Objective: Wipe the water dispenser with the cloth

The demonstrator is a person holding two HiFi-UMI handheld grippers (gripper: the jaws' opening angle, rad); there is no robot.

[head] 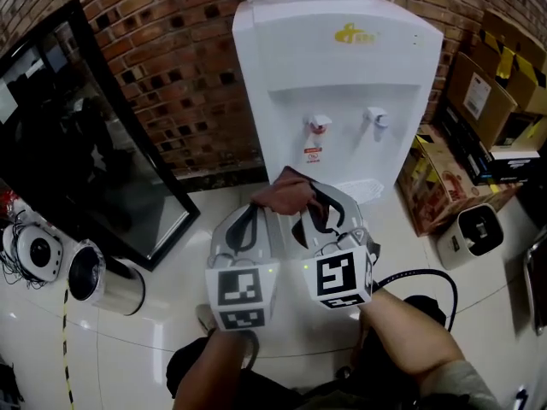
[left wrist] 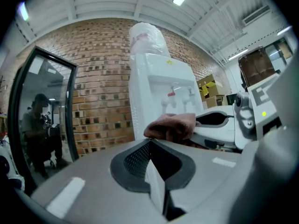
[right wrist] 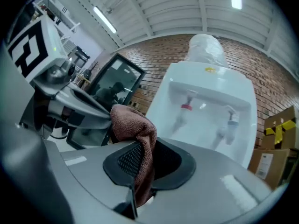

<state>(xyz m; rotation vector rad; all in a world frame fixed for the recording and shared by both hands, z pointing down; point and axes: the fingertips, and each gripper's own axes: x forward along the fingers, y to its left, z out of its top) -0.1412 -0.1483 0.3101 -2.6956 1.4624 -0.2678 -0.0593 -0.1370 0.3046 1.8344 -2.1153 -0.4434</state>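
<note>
Risk of losing the cloth point(head: 286, 196) on the first stroke: pinched by one fold only in the right gripper point(head: 318, 216), the rest bunched loose over the tips, so likely to drag free against the water dispenser point(head: 342, 101) or snag on the red tap point(head: 318, 125). Could also knock a tap lever with the hard jaws and spill water onto the floor point(head: 171, 314). Clenched tight on the brown fabric, that right claw, plain in its own view. Left gripper point(head: 254, 220) pressed closed on nothing, tips just beside the cloth. Both held side by side, pointing about level at the lower front of the dispenser, near it but apparently not touching. Forearms low and close together, marker cubes turned toward the head camera. Dispenser upright on the floor against the brick wall point(head: 171, 75), not yet wiped by the look of it.
</note>
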